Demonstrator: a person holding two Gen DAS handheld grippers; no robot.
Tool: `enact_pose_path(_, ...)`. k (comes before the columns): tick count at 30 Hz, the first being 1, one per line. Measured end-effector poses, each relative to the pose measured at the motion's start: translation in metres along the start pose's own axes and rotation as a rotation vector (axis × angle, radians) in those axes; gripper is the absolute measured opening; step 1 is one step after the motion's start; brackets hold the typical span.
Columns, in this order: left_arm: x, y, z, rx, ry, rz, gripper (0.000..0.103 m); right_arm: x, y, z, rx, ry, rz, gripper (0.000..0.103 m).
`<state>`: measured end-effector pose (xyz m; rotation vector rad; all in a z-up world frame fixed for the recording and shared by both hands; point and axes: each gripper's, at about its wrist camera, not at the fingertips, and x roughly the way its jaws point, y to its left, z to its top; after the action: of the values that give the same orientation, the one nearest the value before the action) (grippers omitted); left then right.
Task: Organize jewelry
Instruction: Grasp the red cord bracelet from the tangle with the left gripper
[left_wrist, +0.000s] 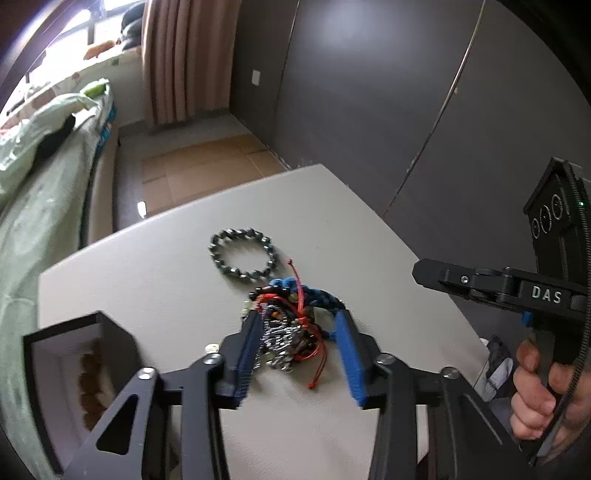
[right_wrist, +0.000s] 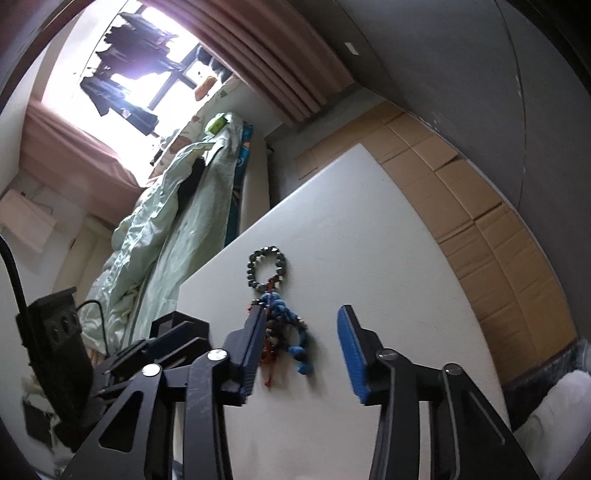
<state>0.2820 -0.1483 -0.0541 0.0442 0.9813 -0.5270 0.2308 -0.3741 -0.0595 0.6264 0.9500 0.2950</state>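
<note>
Left tongs (left_wrist: 301, 339) spread around tangled jewelry heap (left_wrist: 286, 325) on worktop (left_wrist: 147, 266), right tongs (right_wrist: 301, 343) spread, beaded bracelet (left_wrist: 242, 257) just beyond heap, open box (left_wrist: 79, 369) left.

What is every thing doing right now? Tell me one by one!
Left gripper: open, fingers around the tangled pile.
Right gripper: open, holding nothing.
Tangled pile: knotted cords, chain and beads lying on the table.
Blue braided bracelet: caught up in the pile.
Gray bead bracelet: flat, a closed ring beside the pile.
Black box: open, something brown inside.
</note>
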Motion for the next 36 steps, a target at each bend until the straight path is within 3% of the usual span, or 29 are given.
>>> enact_pose_path(7,0.023,-0.014,-0.001,0.017,0.03,-0.003,0.035,-0.003,-0.012,0.002,0.043,0.002,0.003,0.037)
enact_pose_path(15,0.043,-0.016,-0.004,0.021,0.05,0.047,0.033,-0.002,-0.013,0.005,0.05,0.006,0.013,0.037)
enact_pose_path(17,0.045,-0.014,-0.004,0.023,0.049,0.051,0.028,-0.001,-0.013,0.004,0.047,0.009,0.013,0.037)
enact_pose_path(19,0.046,-0.013,-0.003,0.024,0.041,0.063,0.015,0.001,-0.012,0.003,0.042,0.014,0.013,0.037)
enact_pose_path(21,0.044,-0.009,-0.003,0.011,0.033,0.039,0.006,0.003,-0.01,0.002,0.032,0.02,0.008,0.037)
enact_pose_path(26,0.024,-0.003,-0.001,-0.002,-0.023,0.016,0.006,0.015,-0.003,-0.001,0.004,0.051,-0.006,0.028)
enact_pose_path(36,-0.019,0.025,0.004,-0.087,-0.1,-0.088,0.006,0.036,0.019,-0.005,-0.071,0.084,-0.049,0.026)
